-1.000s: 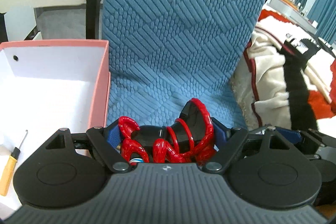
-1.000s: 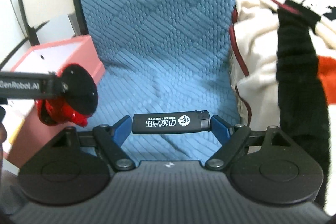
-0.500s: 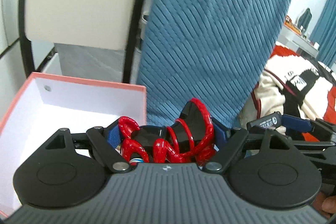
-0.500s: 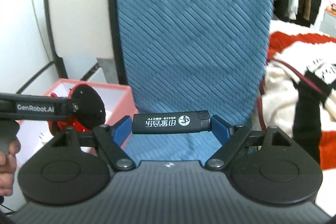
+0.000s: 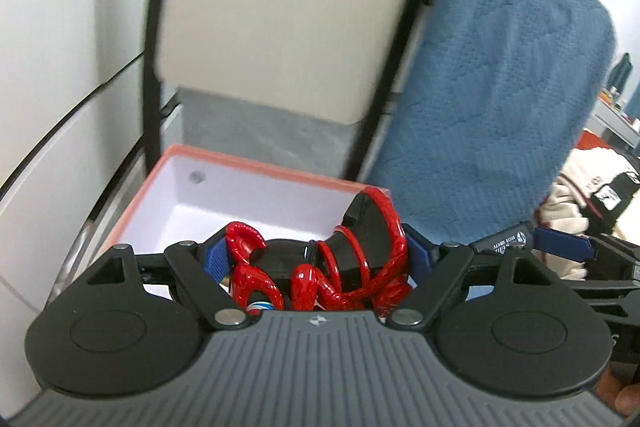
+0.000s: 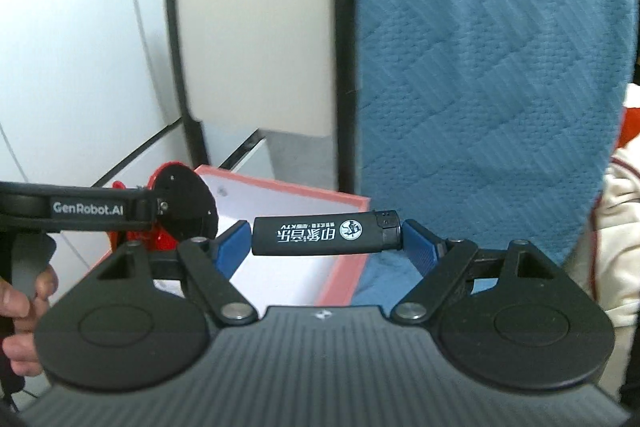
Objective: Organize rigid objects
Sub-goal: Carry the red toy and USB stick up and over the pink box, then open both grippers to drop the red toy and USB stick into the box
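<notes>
Both grippers swung over the pink box (image 5: 256, 179) at 11 o'clock: left gripper (image 5: 316, 259) clamped on the red toy (image 5: 360, 251), probably a claw clip, right gripper (image 6: 324, 239) pinching the lighter (image 6: 326, 233) endwise, ready to drop in.

The red toy (image 5: 352, 267) looks like glossy plastic. The lighter (image 6: 326, 233) is matt black plastic, smooth. The blue chair cover (image 6: 492, 75) is rough quilted cloth; the box (image 6: 344, 277) is matt card.

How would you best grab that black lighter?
By its two short ends, as the right gripper does now: the black lighter lies crosswise, a blue pad on its base and one on its cap. Its long, smooth sides look likelier to slip, so coming in endwise seems safest.
</notes>
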Motion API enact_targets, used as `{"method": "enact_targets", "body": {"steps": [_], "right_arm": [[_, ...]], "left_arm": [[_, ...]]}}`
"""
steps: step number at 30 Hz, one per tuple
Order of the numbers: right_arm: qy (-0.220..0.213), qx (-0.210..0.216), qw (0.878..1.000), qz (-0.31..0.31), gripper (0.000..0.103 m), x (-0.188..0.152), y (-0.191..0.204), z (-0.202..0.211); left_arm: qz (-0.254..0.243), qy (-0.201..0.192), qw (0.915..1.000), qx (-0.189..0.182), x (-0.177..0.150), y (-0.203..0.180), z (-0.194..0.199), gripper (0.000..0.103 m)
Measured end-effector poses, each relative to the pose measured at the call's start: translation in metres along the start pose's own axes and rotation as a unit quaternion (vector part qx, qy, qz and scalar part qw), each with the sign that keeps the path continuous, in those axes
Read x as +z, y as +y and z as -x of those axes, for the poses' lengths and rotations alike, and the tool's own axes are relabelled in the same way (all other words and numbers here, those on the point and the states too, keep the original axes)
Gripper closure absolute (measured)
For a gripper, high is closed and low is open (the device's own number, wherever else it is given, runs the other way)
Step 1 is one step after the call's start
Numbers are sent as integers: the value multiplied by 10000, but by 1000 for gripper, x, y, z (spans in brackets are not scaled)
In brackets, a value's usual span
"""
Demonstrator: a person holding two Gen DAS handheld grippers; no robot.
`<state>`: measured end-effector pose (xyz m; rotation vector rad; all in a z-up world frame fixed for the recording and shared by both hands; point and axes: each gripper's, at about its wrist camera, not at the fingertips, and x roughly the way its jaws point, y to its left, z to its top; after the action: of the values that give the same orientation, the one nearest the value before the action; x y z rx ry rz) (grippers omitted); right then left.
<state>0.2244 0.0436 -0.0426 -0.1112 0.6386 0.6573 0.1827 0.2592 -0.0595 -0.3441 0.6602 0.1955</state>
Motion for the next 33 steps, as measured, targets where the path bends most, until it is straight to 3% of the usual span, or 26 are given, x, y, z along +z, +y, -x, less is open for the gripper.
{"method": "enact_targets", "body": {"steps": [10,17,33], "right_arm": [[735,217,9964,362,19,-34,60,-56],[1191,202,9919,381,19,-59,78,-83],[1564,190,9871,280,18,-73,80,-101]], "left_arm": [[354,480,9979,235,-34,70,-23,18],[451,738,9958,290,-56,100,-39,18],[656,886,9933,346,-66,119,-51,16]]}}
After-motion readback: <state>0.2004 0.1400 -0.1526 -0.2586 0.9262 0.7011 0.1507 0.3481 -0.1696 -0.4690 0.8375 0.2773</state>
